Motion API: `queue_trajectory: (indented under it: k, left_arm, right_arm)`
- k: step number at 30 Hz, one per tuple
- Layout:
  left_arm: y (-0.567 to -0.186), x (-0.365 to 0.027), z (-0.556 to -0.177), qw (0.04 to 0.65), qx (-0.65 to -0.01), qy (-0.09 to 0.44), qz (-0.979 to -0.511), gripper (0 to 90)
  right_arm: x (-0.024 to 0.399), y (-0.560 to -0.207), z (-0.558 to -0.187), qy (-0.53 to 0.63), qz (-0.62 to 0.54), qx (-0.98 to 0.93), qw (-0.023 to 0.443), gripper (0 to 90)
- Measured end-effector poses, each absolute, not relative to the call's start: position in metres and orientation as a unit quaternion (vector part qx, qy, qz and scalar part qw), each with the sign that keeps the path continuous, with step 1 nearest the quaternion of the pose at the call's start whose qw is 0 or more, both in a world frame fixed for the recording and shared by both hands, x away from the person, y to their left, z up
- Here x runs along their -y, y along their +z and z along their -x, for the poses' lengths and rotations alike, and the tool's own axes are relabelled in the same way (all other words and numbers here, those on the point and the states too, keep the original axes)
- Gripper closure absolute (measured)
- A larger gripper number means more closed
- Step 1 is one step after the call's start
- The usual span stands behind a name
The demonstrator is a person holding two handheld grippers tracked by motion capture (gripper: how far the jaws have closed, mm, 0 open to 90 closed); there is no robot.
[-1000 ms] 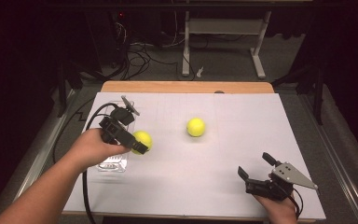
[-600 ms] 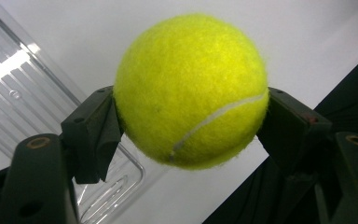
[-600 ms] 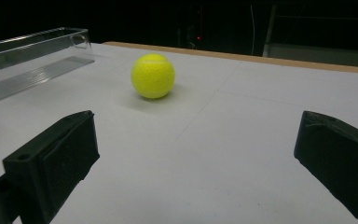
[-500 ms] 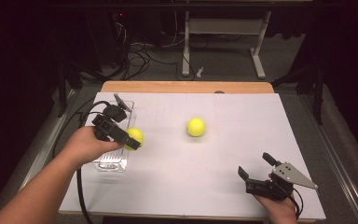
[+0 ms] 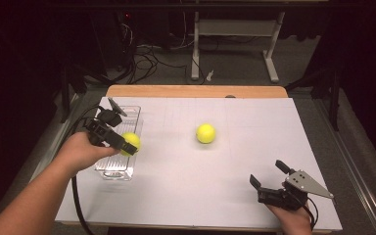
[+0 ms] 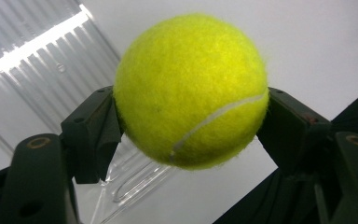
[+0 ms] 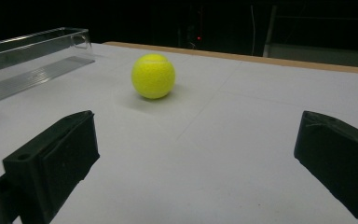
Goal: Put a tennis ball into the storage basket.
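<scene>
Leftward goes the left gripper since a second ago, carrying its tennis ball from the open white tabletop across to the clear plastic tray, while the right gripper has not budged from its near corner. From the high view, the carried ball now hangs over the tray's right-hand wall, near its front end, and I can't tell whether it clears the rim or touches it. A second tennis ball sits alone mid-table, well apart from both hands. On to the left gripper view: both black jaws are clamped on the tennis ball, one pad on each flank, with the ribbed floor of the tray below and to the left. Right gripper view: jaws spread wide with nothing between them, the free ball resting ahead and the tray off to the left. My read: the tray holds no ball yet, this one is a drop away from going in, and the other is untouched.
</scene>
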State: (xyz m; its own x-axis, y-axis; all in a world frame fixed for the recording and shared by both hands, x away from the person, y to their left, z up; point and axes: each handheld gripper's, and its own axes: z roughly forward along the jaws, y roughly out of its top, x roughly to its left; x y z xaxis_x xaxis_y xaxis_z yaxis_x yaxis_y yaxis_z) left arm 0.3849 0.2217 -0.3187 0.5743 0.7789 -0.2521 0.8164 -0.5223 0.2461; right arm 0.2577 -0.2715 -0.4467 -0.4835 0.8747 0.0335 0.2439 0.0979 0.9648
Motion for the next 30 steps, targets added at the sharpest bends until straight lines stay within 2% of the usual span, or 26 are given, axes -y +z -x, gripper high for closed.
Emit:
queue_trajectory:
  k: [20, 30]
  left_arm:
    - [-0.318, -0.264, -0.391, 0.158, -0.503, -0.040, -0.849, 27.1]
    - [-0.316, -0.266, -0.394, 0.157, -0.509, -0.033, -0.845, 27.0]
  right_arm:
    - [0.271, -0.447, -0.258, 0.530, -0.413, -0.679, 0.297, 0.3]
    - [0.272, -0.447, -0.258, 0.530, -0.413, -0.679, 0.297, 0.3]
